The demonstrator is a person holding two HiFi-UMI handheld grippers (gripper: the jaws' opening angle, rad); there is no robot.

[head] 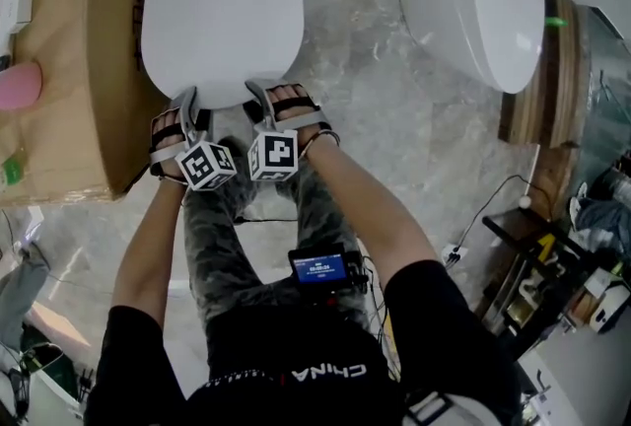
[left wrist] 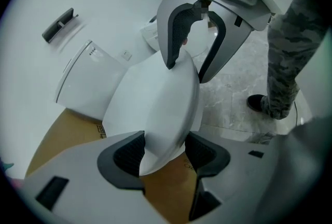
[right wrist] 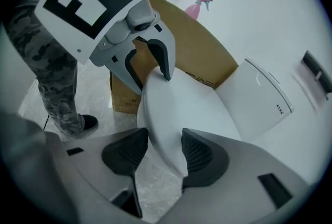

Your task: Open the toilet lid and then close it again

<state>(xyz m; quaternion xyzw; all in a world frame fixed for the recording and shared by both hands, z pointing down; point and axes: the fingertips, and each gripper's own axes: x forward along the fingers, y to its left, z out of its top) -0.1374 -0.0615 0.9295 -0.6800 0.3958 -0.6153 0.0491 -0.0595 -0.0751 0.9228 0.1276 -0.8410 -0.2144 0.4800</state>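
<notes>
Two grippers met at the front rim of the white toilet lid, which lay flat down over the bowl. The left gripper had its fingers spread, with the rim's edge passing between the pads rather than being pinched. The right gripper, just beside it, stood the same way: its fingers were apart around the rim, and a sliver of floor showed beside one pad. Beyond the fingertips the lid ran back to the white cistern at the wall. Outward of the left fingers, just beside the toilet, sat a closed cardboard box. Its contents were hidden, and a pink spray bottle showed at its top. Outward of the right fingers, well apart across the marble floor, stood a second white toilet. The person's sandalled feet were planted just beside the fingers on their outer sides, with camouflage trousers behind them.
</notes>
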